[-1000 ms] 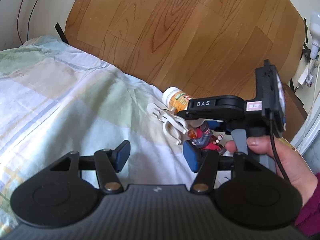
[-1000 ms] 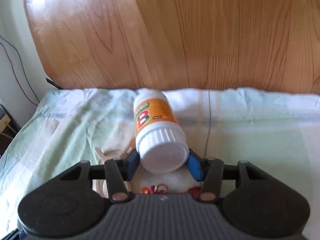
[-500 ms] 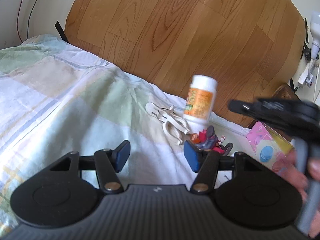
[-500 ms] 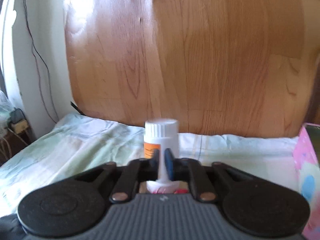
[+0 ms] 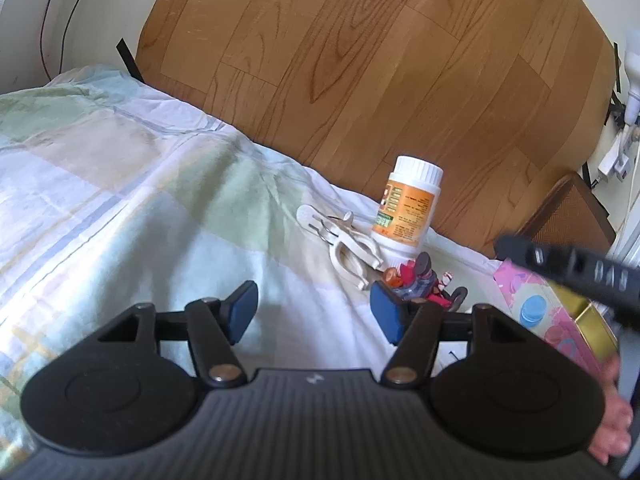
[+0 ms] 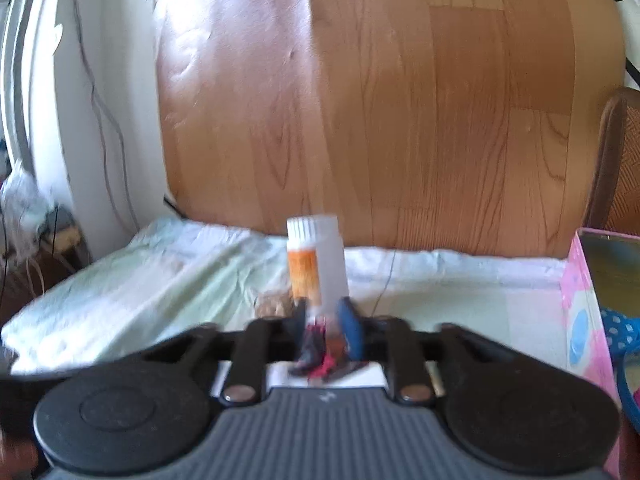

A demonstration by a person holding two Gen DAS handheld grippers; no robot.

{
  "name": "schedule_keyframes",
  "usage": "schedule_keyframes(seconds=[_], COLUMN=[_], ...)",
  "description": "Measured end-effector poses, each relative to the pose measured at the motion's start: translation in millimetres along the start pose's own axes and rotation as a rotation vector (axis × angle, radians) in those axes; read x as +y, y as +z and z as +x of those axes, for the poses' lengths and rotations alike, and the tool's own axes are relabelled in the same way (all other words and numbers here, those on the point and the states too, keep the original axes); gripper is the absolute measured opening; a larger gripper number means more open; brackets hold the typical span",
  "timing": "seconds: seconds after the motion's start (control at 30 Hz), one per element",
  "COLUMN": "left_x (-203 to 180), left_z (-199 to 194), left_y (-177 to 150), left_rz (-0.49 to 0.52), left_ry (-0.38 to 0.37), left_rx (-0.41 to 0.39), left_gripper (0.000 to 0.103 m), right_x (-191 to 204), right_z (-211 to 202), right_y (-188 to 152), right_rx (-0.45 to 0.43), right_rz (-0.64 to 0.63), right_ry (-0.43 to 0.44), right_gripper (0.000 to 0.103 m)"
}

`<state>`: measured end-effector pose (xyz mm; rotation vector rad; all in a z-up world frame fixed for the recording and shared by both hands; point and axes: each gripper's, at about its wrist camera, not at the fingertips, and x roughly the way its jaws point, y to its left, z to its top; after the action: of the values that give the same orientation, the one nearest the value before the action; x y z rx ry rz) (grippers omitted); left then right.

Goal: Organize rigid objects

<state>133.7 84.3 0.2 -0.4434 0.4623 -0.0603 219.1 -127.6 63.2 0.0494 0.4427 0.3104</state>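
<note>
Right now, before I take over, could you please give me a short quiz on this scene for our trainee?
1. True or false: the orange-labelled bottle lies on its side on the bedsheet.
2. Which thing lies right beside the bottle's base? A) a white clip B) a spoon C) a cup
3. Fill in: the jaws of the left hand-held gripper stand ____, holding nothing.
Key: 1 false, it stands upright, cap up; 2 A; 3 open.
</note>
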Motion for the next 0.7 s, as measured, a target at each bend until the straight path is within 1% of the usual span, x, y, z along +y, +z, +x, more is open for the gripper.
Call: schedule_keyframes(seconds=[0.03, 0.1, 0.17, 0.2, 0.23, 0.33, 0.37, 0.43, 0.5, 0.57, 0.63, 0.7], left_x=[-0.5, -0.7, -1.3, -1.5, -1.7, -1.2, -1.3, -0.5, 0.7, 1.6, 2.2, 2.1], left_z=[0.4, 1.8, 2.4, 2.7, 2.5, 3.3, 3.5, 4.4, 4.5, 4.9, 5.9, 6.8], left_y=[-0.1, 0.3, 0.5, 0.5, 0.3, 0.7, 0.8, 1.4, 1.5, 1.2, 1.3, 1.4], left_rz=[0.002, 0.008, 0.012, 0.013, 0.013, 0.009, 0.008, 0.005, -0.002, -0.009, -0.014, -0.014], left_ry=[0.000, -0.002, -0.003, -0.003, -0.004, -0.005, -0.004, -0.004, -0.006, -0.007, -0.009, -0.010], left_rx=[0.002, 0.006, 0.010, 0.011, 0.012, 0.016, 0.016, 0.018, 0.018, 0.018, 0.019, 0.019], left_gripper=[0.064, 0.064, 0.064, 0.064, 0.064, 0.064, 0.064, 0.064, 0.064, 0.064, 0.064, 0.064], right_x=[2.0, 5.9, 11.4, 14.0, 16.4, 26.3, 30.4, 38.3, 44.8, 47.9, 46.8, 45.4], right_z=[3.8, 13.3, 22.8, 28.6, 34.0, 54.8, 64.5, 80.9, 97.8, 114.5, 114.1, 99.7], right_y=[2.5, 7.6, 10.8, 12.2, 13.5, 19.6, 22.7, 26.0, 27.3, 27.9, 27.4, 26.1], right_rx=[-0.010, -0.010, -0.011, -0.010, -0.008, 0.009, 0.021, 0.054, 0.096, 0.148, 0.138, 0.093], right_rz=[-0.007, -0.031, -0.049, -0.054, -0.058, -0.074, -0.089, -0.121, -0.145, -0.173, -0.162, -0.141], right_ry=[0.000, 0.000, -0.010, -0.011, -0.009, -0.022, -0.025, -0.036, -0.054, -0.077, -0.096, -0.091], right_gripper=[0.047, 0.052, 0.067, 0.071, 0.080, 0.083, 0.087, 0.089, 0.085, 0.053, 0.053, 0.053])
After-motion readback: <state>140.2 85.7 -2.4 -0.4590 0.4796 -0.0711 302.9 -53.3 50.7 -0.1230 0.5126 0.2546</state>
